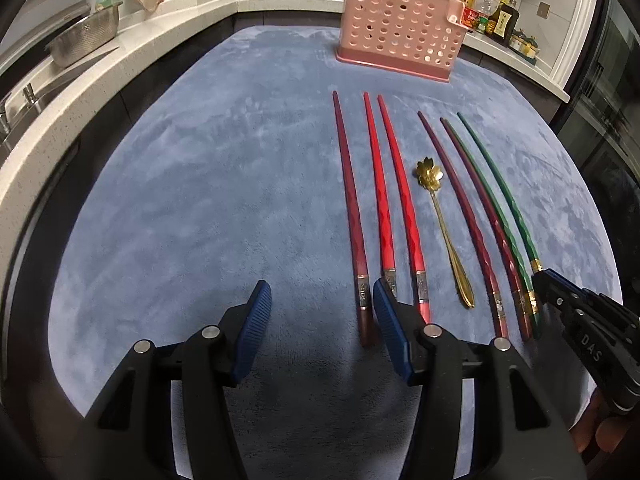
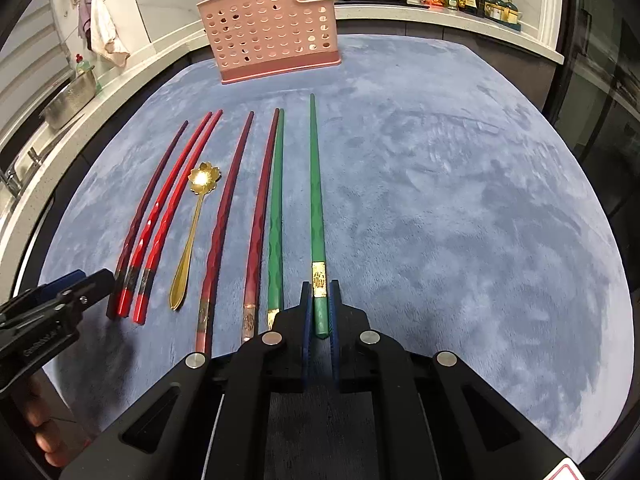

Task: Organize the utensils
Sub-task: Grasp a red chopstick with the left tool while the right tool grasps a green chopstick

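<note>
Right hand-held gripper [image 2: 320, 312] clamped on green chopstick [image 2: 316, 200] at its thick near end; light, stiff, likely slick. Left hand-held gripper [image 1: 320, 300] open, empty, over the tabletop [image 1: 200, 200].

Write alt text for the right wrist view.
The right claw is shut on the handle end of a green chopstick on blue cloth. To its left lie more chopsticks and a gold spoon; a pink basket stands behind.
</note>
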Demonstrator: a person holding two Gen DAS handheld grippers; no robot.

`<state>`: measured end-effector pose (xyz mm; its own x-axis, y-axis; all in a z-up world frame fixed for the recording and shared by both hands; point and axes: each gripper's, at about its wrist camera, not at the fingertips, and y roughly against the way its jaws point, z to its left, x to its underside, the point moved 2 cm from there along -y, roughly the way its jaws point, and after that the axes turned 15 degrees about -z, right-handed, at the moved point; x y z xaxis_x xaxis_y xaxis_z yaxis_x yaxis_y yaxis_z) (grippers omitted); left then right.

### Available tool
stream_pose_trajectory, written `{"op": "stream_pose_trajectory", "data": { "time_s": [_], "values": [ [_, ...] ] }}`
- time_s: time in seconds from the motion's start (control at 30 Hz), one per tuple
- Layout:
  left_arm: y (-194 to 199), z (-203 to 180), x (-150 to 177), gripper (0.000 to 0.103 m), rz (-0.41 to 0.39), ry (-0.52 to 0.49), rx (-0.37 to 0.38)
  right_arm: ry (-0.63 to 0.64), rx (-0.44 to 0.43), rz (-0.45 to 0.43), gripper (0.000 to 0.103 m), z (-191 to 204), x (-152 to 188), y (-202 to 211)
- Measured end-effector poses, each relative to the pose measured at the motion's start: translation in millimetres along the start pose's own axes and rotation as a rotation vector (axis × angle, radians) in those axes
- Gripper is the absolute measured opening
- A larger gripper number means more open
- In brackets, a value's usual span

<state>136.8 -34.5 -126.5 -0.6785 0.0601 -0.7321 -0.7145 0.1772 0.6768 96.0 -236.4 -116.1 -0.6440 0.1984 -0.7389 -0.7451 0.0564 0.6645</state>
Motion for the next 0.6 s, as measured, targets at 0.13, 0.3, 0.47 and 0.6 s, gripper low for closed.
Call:
{"op": "stream_pose_trajectory", "data": {
  "time_s": [0.13,0.3,0.47,0.6],
  "values": [
    [-2.8,-0.7,2.4,0.050,0.004,-0.002,0.002,-0.002,-0.002,0.002,0.007,-0.9,1.3,1.3],
    [-6.3,-3.3,3.7,0.050,0.009,-0.013,0.000,-0.002,-0.002,0.002,0.007,-1.1,2.3,1.6],
    [-8.0,-4.5,4.9,0.049,0.008,-0.024,-0.006,-0.002,-0.001,0.001,0.007,-1.0,2.3,1.7],
    [-8.4,-3.9,4.9,0.042,0.006,-0.030,-0.009,-0.001,-0.001,0.001,0.007,-0.9,2.5,1.8]
  ]
}}
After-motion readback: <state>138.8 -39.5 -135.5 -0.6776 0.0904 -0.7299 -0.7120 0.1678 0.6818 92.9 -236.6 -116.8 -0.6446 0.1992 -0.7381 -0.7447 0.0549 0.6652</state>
